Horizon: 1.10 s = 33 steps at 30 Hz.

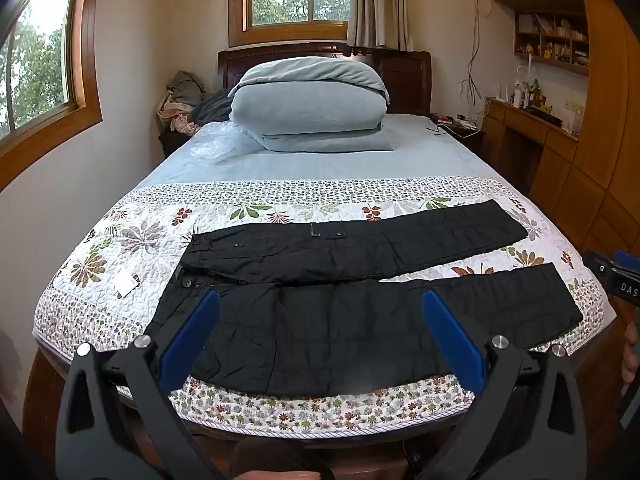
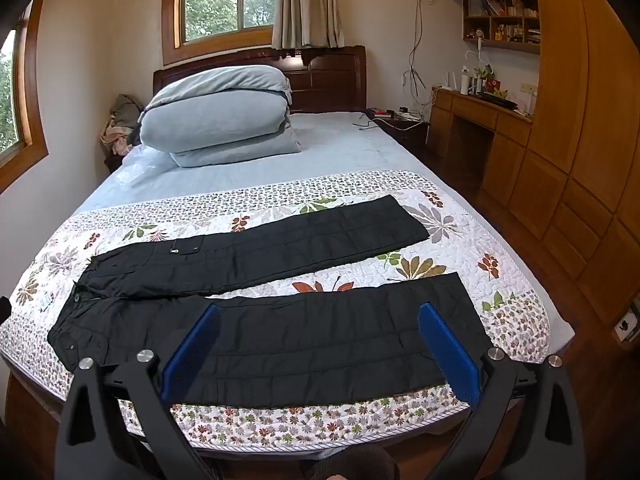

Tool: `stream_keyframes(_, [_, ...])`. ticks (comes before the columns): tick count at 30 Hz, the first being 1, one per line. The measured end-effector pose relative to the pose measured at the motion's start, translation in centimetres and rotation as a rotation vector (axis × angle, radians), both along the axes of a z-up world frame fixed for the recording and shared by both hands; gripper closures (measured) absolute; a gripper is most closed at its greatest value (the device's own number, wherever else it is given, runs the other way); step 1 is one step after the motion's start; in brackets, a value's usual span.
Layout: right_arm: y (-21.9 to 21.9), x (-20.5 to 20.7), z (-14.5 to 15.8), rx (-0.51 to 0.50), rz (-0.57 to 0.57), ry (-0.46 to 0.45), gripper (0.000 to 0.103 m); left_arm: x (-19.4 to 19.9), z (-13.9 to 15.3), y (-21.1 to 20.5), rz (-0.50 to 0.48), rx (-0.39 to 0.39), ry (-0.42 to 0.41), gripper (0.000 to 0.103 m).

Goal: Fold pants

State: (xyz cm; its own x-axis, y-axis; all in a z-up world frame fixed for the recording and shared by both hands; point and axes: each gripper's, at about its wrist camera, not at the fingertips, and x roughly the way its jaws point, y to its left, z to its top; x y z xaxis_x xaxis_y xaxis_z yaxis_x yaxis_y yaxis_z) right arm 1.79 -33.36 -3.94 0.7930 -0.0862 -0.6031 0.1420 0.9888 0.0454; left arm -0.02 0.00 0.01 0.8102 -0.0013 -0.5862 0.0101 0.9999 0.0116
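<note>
Black quilted pants [image 1: 344, 280] lie flat on the floral quilt [image 1: 132, 236] at the foot of the bed, waist to the left, both legs spread apart and pointing right. They also show in the right wrist view [image 2: 280, 308]. My left gripper [image 1: 320, 304] is open and empty, held above the near leg close to the waist end. My right gripper [image 2: 318, 316] is open and empty, held above the near leg toward the cuff end. Part of the right gripper [image 1: 616, 276] shows at the right edge of the left wrist view.
A folded light blue duvet [image 1: 312, 104] sits at the head of the bed, by the dark headboard [image 1: 404, 76]. A white tag [image 1: 126, 284] lies on the quilt left of the waist. A wooden desk [image 2: 480, 116] and cupboards [image 2: 580, 160] stand to the right.
</note>
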Motion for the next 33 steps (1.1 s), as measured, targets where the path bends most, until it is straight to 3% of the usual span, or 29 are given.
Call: stream_keyframes(33, [-0.10, -0.12, 0.12, -0.008, -0.001, -0.005, 0.003, 0.12, -0.13, 0.35, 0.000, 0.002, 0.001, 0.002])
